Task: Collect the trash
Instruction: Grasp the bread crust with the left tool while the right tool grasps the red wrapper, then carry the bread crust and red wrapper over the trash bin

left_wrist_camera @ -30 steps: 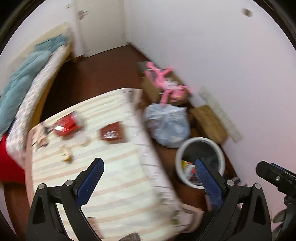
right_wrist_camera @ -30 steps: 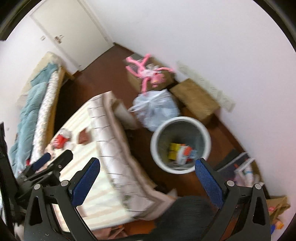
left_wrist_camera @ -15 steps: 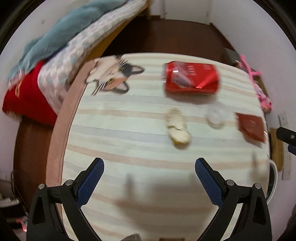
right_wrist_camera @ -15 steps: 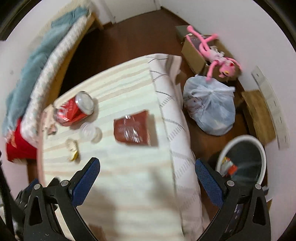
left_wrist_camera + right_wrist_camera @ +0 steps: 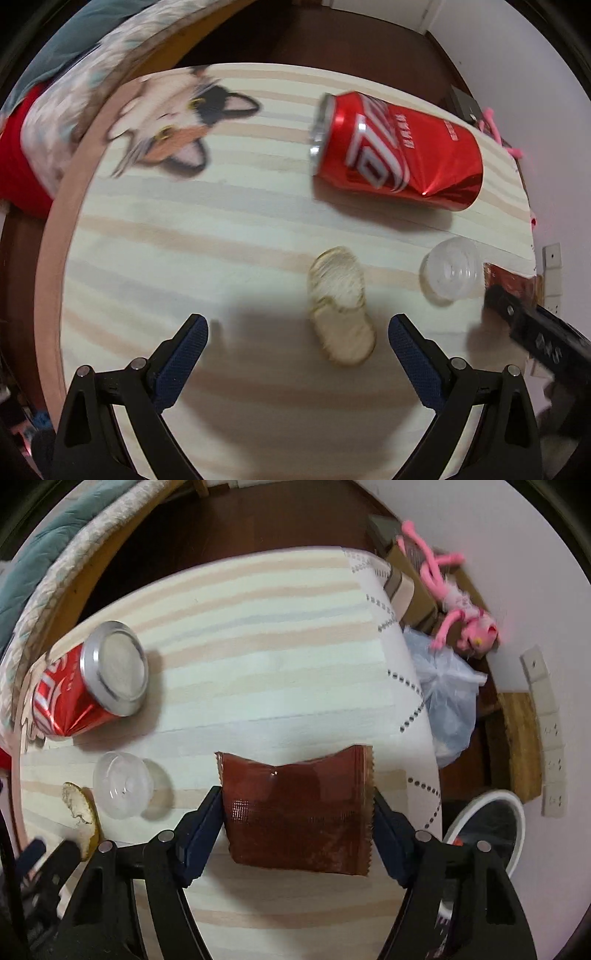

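A dented red can lies on its side on the striped tablecloth; it also shows in the right wrist view. A bitten cracker lies just ahead of my open, empty left gripper, between its fingers. A clear plastic cup lies to its right. My right gripper is open with its fingers on either side of a brown snack wrapper flat on the cloth. The white bin stands on the floor at the right.
A tied plastic bag, cardboard boxes, a pink plush toy and a power strip lie along the wall right of the table. A bed with a teal blanket stands at the left. The right gripper's body shows in the left wrist view.
Both grippers swung from facing the bin and floor down to the tabletop and moved in close. The left now frames the cracker, the right the brown wrapper. Both stayed open.
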The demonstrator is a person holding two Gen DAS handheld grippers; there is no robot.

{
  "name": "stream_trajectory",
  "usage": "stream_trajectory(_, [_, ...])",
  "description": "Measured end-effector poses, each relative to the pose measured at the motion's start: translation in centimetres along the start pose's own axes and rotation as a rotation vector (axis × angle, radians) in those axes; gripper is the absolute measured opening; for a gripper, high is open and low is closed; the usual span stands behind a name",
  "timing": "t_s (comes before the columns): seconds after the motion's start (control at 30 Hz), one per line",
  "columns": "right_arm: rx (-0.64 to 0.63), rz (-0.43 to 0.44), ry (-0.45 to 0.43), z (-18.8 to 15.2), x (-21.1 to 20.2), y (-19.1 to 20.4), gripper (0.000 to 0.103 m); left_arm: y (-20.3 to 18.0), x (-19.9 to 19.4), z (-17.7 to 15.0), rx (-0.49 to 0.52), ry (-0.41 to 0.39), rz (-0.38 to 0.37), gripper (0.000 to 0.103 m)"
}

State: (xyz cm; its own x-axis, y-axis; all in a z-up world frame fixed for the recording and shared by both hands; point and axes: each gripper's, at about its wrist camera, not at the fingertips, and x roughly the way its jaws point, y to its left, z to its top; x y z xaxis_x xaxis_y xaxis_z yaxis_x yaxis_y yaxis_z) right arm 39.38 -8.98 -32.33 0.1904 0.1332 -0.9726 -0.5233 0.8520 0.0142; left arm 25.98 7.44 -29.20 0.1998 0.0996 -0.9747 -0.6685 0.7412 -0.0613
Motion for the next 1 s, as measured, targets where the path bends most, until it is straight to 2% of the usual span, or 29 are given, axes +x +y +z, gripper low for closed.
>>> stream_trajectory(0.03, [-0.003,0.001,-0.004,-0.1,-0.2,0.0,0.070,-0.4,0.2,0.2,0.012,-0.004,0.012,0.077])
stream_trajectory(0.07, [-0.011,0.007,-0.012,-0.4,-0.4,-0.1,0.064,-0.7,0.5,0.4,0.032,-0.004,0.033,0.061])
stream_trajectory(0.13, [-0.018,0.010,-0.016,-0.8,-0.8,-0.2,0.064,-1.3,0.4,0.4,0.066,-0.035,0.052,0.051])
stream_trajectory(0.17, [-0.019,0.017,-0.017,-1.0,-1.0,-0.3,0.063,-1.6,0.2,0.3,0.081,-0.049,0.051,0.036])
stream_trajectory(0.2, [-0.014,0.030,-0.018,-1.3,-1.2,-0.5,0.063,-1.8,-0.1,0.1,0.094,-0.060,0.060,0.029])
stream_trajectory(0.33, [0.005,0.073,-0.025,-2.6,-2.3,-1.1,0.063,-2.0,-0.8,-0.7,0.126,-0.091,0.073,0.020])
stream_trajectory(0.37, [0.006,0.079,-0.027,-2.9,-2.5,-1.1,0.063,-2.0,-1.2,-1.0,0.136,-0.099,0.080,0.007])
stream_trajectory(0.4, [0.006,0.089,-0.030,-3.3,-3.0,-1.2,0.063,-2.0,-1.6,-1.4,0.147,-0.107,0.083,0.004])
stream_trajectory(0.5, [0.009,0.118,-0.038,-4.6,-4.2,-0.9,0.063,-1.6,-2.7,-2.8,0.163,-0.133,0.085,0.004])
stream_trajectory(0.73, [-0.008,0.165,-0.086,-7.6,-8.1,0.2,0.063,0.1,-5.5,-3.6,0.172,-0.197,0.078,0.004])
stream_trajectory(1.0, [-0.016,0.212,-0.170,-10.6,-14.4,0.0,0.063,-0.2,-13.0,-6.2,0.207,-0.329,0.042,0.004])
